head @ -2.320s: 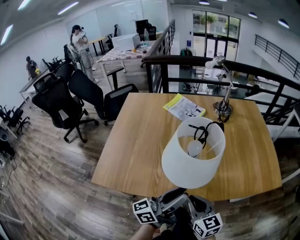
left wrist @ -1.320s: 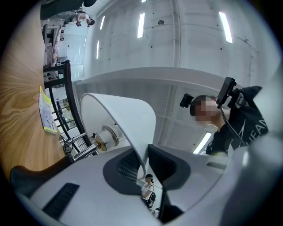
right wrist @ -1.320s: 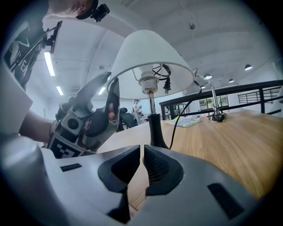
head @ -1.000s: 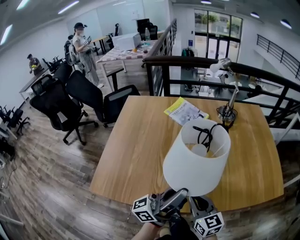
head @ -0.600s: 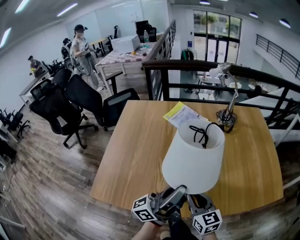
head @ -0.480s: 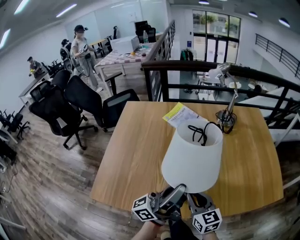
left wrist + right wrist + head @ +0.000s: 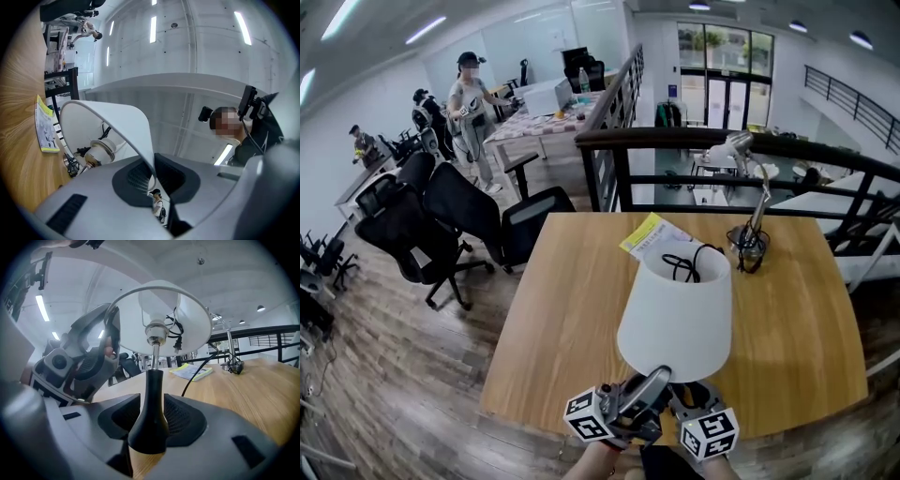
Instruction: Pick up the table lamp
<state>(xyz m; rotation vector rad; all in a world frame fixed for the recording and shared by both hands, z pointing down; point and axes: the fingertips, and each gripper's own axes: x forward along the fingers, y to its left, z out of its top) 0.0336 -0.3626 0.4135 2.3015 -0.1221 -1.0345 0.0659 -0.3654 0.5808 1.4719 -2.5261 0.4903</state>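
Wooden table (image 7: 572,309), table lamp (image 7: 675,314) at its near edge, my left gripper (image 7: 152,187) just closed onto the shade (image 7: 117,122) rim, right gripper (image 7: 152,420) just opened around the black stem (image 7: 152,394), so I'd re-clamp that stem before lifting

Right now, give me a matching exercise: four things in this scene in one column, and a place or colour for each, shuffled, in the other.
1. lampshade
2. booklet
3. desk lamp
4. office chairs

A. black, on the floor left of the table
B. silver, standing at the table's far right
C. white, with a black cord tucked inside
D. yellow-edged, lying flat on the table

Pairs: 1-C, 2-D, 3-B, 4-A
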